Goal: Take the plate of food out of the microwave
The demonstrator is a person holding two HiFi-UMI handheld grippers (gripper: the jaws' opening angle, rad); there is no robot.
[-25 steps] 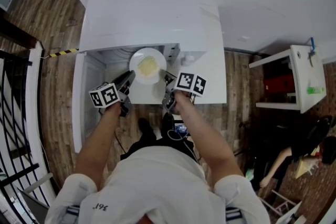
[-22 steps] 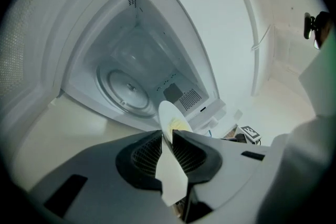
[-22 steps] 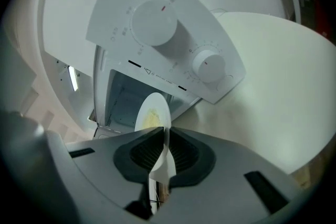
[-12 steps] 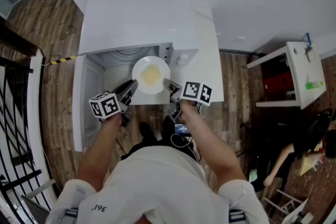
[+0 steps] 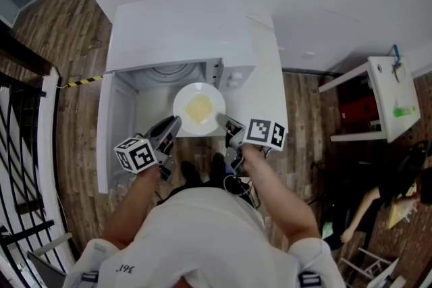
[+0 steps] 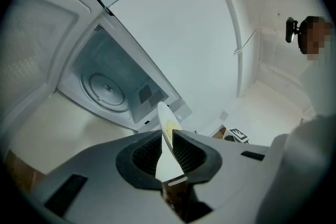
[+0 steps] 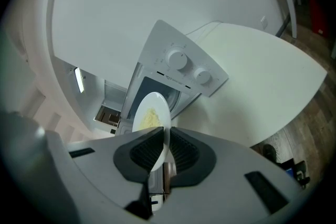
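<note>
A white plate (image 5: pixel 199 108) with yellow food (image 5: pixel 199 107) hangs in the air just in front of the open white microwave (image 5: pixel 182 23). My left gripper (image 5: pixel 170 126) is shut on the plate's left rim and my right gripper (image 5: pixel 225 123) is shut on its right rim. In the left gripper view the plate (image 6: pixel 168 139) stands edge-on between the pads of the left gripper (image 6: pixel 167 143), with the empty cavity and its turntable (image 6: pixel 107 91) beyond. The right gripper view shows the plate (image 7: pixel 151 115) pinched in the right gripper (image 7: pixel 165 147), below the two-knob control panel (image 7: pixel 186 68).
The microwave door (image 5: pixel 108 138) stands swung open at the left. The microwave rests on a white table (image 5: pixel 273 91). A black railing (image 5: pixel 27 165) runs along the far left. A white shelf unit (image 5: pixel 378 98) and a seated person (image 5: pixel 364 212) are at the right.
Both grippers have drawn the plate out of the cavity mouth toward me and lifted it. The plate now sits lower in the head view, clear of the opening.
</note>
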